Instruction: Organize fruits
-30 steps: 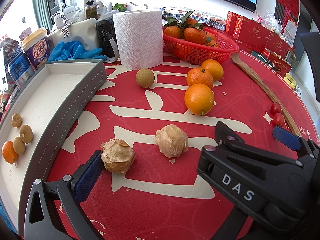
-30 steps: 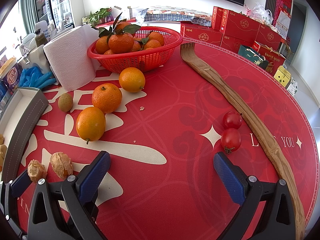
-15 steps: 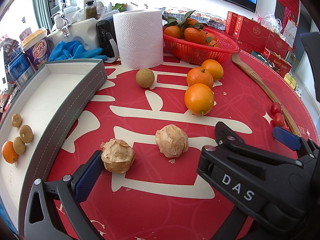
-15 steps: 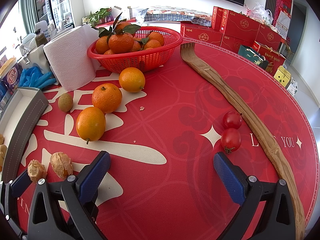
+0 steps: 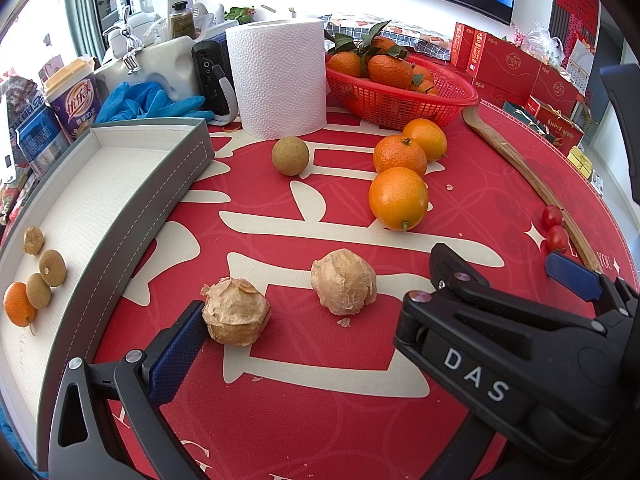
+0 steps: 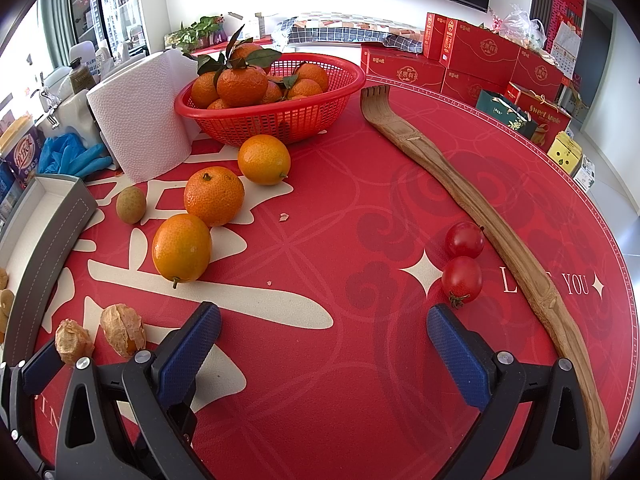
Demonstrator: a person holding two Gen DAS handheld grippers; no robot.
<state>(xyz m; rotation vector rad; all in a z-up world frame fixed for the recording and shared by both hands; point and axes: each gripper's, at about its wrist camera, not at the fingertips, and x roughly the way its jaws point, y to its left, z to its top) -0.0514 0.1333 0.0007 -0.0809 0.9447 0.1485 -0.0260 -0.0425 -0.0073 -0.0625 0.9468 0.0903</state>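
both grippers are hovering low over the red surface (image 6: pixel 360 200) with fingers spread wide, grasping nothing. the left gripper (image 5: pixel 304 344) is sitting with its left finger pad touching one papery husked fruit (image 5: pixel 235 311); a second husked fruit (image 5: pixel 344 282) is lying just beside it. the right gripper (image 6: pixel 324 344) is facing two cherry tomatoes (image 6: pixel 462 278) resting against a wooden back scratcher (image 6: pixel 472 208). three oranges (image 6: pixel 214 196) are lying near the red basket (image 6: pixel 276 120). the grey tray (image 5: pixel 132 204) along the surface's left edge is holding a few small fruits.

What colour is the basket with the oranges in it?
Red. The basket shows best in the right wrist view.
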